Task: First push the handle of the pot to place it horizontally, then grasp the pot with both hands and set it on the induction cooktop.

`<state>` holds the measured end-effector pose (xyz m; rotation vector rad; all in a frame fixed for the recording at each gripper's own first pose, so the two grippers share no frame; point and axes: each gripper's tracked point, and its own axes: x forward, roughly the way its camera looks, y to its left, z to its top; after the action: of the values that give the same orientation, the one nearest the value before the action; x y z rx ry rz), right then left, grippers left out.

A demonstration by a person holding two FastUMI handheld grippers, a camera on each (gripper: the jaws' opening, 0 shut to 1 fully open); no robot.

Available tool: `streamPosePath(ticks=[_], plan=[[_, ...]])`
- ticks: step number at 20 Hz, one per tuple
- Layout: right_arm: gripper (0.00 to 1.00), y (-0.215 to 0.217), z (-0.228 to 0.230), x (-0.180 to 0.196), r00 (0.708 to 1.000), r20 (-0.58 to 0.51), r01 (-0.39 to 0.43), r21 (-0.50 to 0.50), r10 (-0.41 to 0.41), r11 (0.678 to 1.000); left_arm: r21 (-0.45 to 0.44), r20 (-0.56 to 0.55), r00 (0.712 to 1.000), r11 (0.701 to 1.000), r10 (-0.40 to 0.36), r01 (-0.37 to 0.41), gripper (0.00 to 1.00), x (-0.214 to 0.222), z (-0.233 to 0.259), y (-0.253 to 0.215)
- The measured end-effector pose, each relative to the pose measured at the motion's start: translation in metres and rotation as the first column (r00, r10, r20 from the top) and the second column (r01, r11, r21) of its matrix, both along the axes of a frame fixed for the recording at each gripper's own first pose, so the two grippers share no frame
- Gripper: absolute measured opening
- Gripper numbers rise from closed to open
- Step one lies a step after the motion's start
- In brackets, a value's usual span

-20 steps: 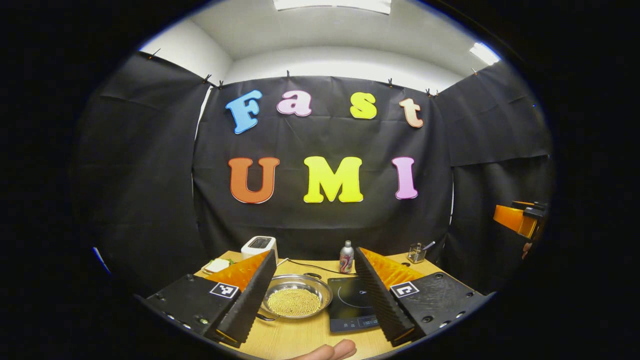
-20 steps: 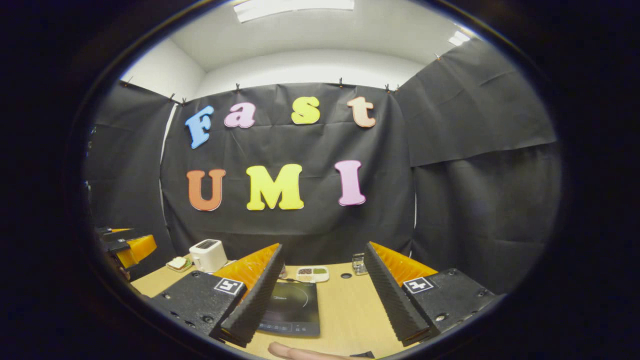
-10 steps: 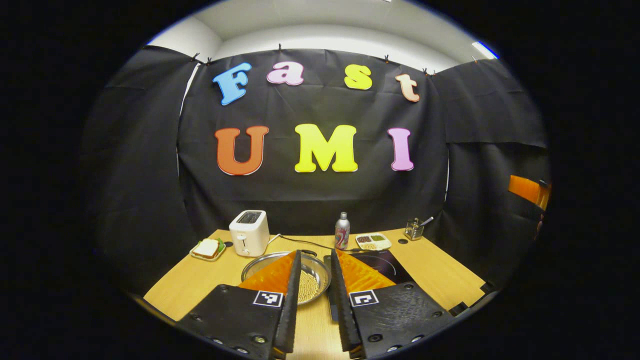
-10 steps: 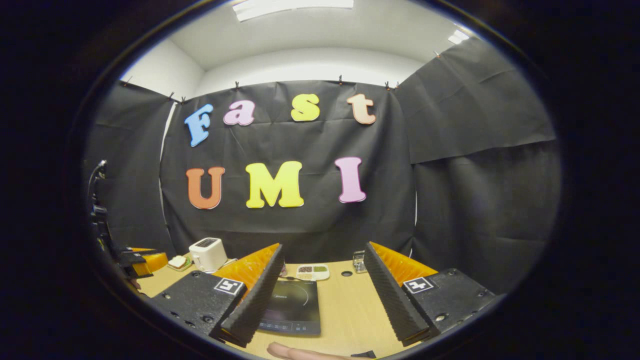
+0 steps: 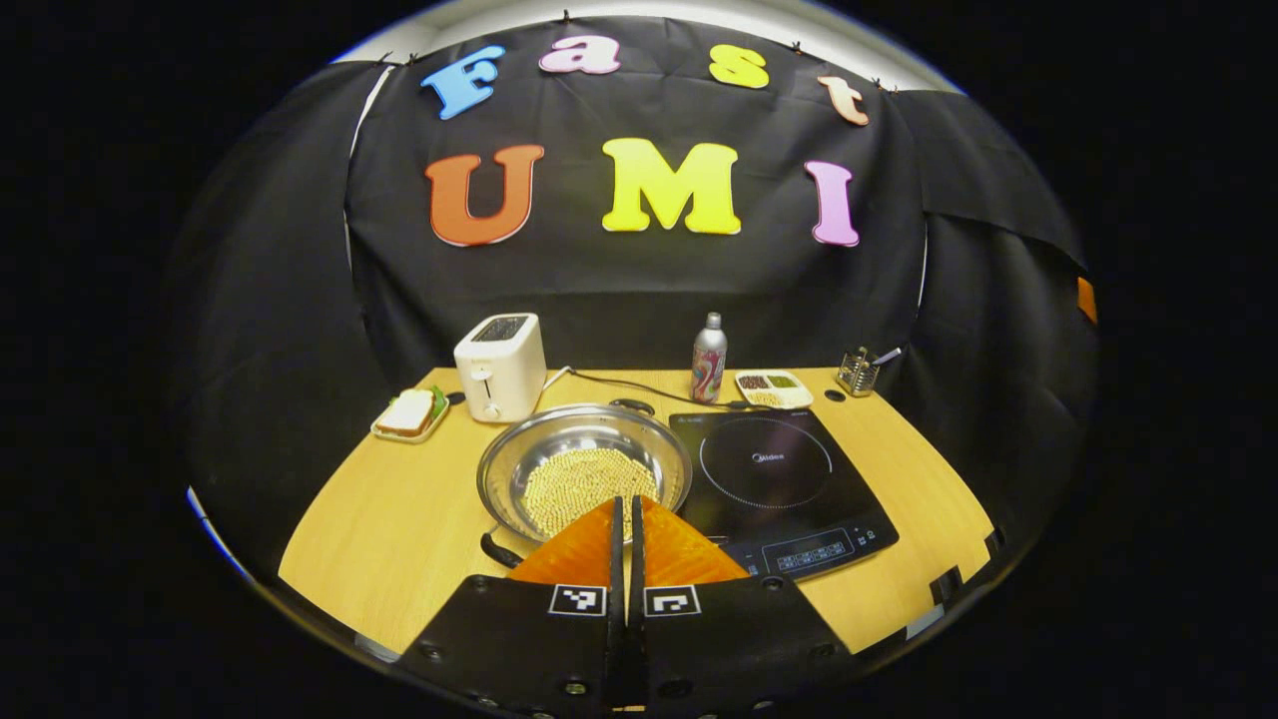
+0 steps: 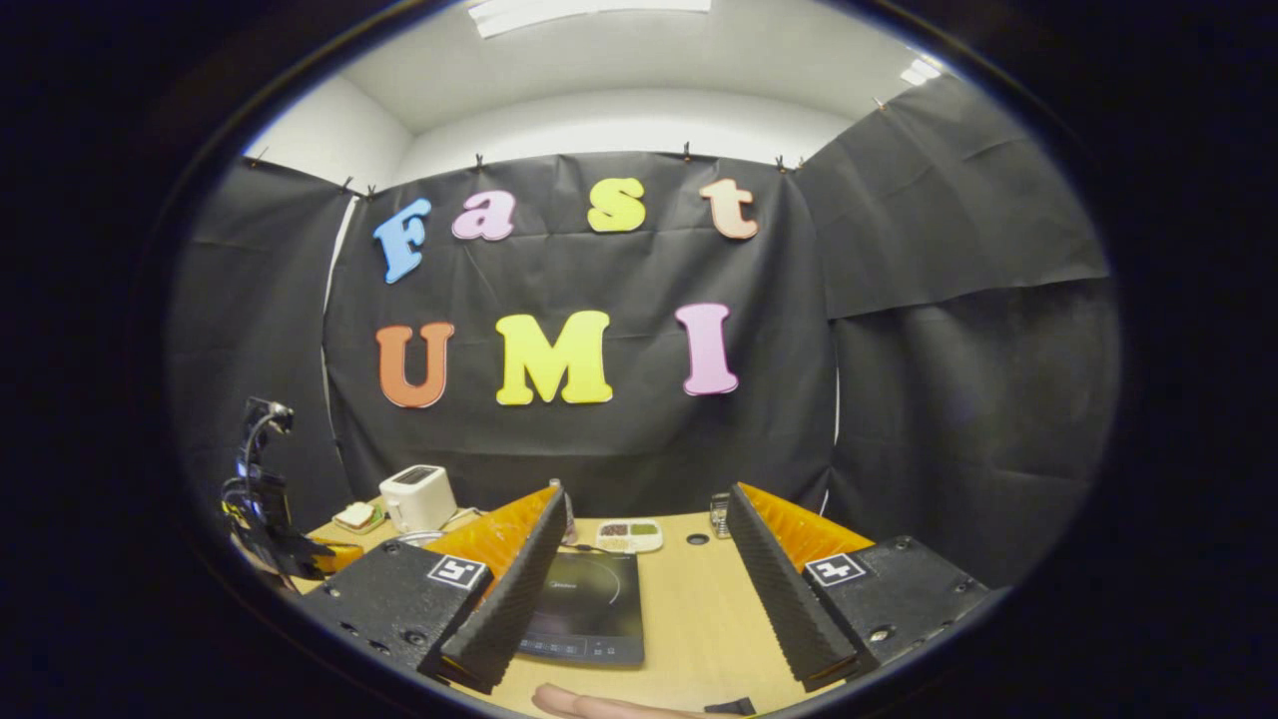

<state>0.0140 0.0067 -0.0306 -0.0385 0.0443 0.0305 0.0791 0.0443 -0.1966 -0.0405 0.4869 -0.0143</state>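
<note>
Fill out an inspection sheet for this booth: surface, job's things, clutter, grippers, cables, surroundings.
Surface: wooden table, bare at its near left.
Job's things: steel pot holding pale grains, left of the induction cooktop, not on it; its dark handle points toward the near edge.
Clutter: toaster, sandwich plate, bottle, divided snack tray, small utensil holder along the back.
Grippers: left gripper shut on nothing, tips above the pot's near rim; right gripper open, over the table and the cooktop's right edge.
Cables: black cord running behind the pot.
Surroundings: black cloth wall; ceiling light.
</note>
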Motion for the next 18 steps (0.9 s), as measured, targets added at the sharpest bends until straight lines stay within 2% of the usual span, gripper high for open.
streamPosePath(ticks=[4, 9, 13, 14, 16, 18], plan=[[1.00, -0.002, -0.008, 0.007, 1.000, -0.007, 0.006, -0.010, -0.006, 1.000, -0.007, -0.097, 0.995, 1.000, 0.013, -0.014, 0.00, 0.005, -0.037, 0.011], [1.00, 0.001, -0.020, 0.017, 1.000, -0.028, -0.004, -0.010, 0.004, 1.000, -0.020, -0.235, 0.972, 1.000, 0.013, -0.018, 0.00, 0.009, -0.081, 0.022], [1.00, 0.005, -0.030, 0.027, 0.999, -0.048, -0.008, -0.021, 0.007, 1.000, -0.042, -0.304, 0.953, 0.999, 0.004, -0.017, 0.00, 0.012, -0.107, 0.027], [0.96, 0.005, -0.033, 0.030, 0.998, -0.055, -0.009, -0.028, 0.007, 1.000, -0.043, -0.321, 0.947, 0.999, 0.004, -0.019, 0.00, 0.013, -0.113, 0.029], [1.00, 0.008, -0.038, 0.035, 0.998, -0.067, -0.011, -0.039, 0.008, 0.999, -0.043, -0.343, 0.939, 0.999, 0.011, -0.028, 0.00, 0.016, -0.123, 0.035], [0.96, 0.010, -0.042, 0.039, 0.997, -0.079, -0.014, -0.040, 0.011, 0.999, -0.035, -0.359, 0.933, 0.999, 0.016, -0.031, 0.00, 0.018, -0.129, 0.040]])
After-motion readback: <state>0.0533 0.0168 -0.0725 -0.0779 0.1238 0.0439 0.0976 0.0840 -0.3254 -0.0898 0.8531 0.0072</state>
